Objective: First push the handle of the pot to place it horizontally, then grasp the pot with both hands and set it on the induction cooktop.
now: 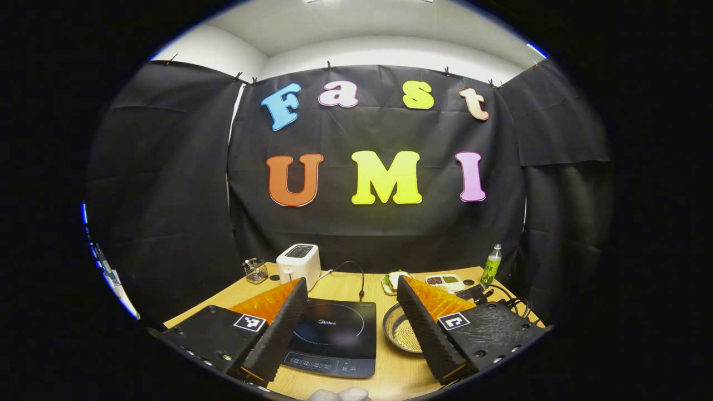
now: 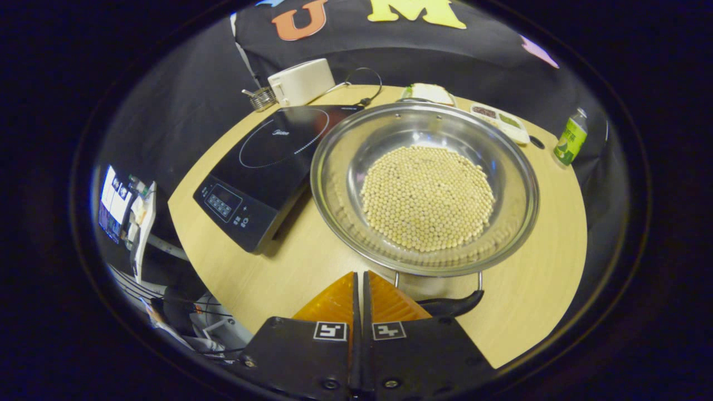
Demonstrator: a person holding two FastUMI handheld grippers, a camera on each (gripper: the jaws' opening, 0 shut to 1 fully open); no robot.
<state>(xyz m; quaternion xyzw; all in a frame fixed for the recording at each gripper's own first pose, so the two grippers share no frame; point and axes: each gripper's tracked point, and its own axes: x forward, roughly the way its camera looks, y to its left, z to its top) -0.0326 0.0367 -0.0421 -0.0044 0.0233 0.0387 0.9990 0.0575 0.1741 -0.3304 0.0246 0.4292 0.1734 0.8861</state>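
Beside closed right tongs [image 2: 360,278]: pot handle [image 2: 448,305], crosswise.

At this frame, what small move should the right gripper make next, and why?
Probably nudge the pot's handle so it lies horizontal. The right gripper is shut with its tips right by the near handle, holding nothing, while the pot of beans sits on the table beside the cooktop. The left gripper is open, well back.
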